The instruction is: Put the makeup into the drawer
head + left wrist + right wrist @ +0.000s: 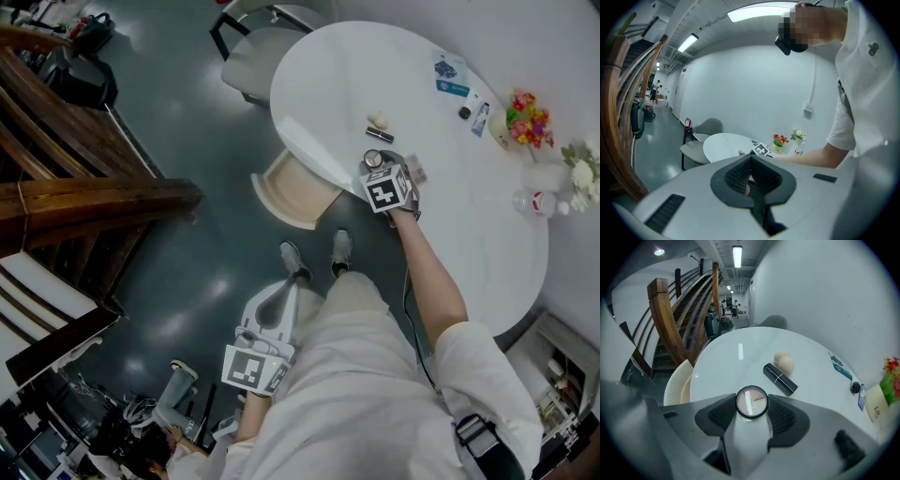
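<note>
A round makeup compact [751,402] with a black rim sits between the pads of my right gripper [751,405], which is shut on it just above the white round table [337,66]; in the head view the compact [374,159] shows at the gripper's tip. Beyond it lie a black lipstick tube [780,379] and a beige sponge [784,363]. The beige drawer [292,192] stands open under the table's near edge. My left gripper [279,294] hangs low by the person's leg, jaws together and empty.
Flowers [528,117], a small bottle [534,201], a tube [481,117] and a little black jar [464,112] stand along the table's far right. A grey chair [258,52] is behind the table. A wooden staircase [84,187] fills the left.
</note>
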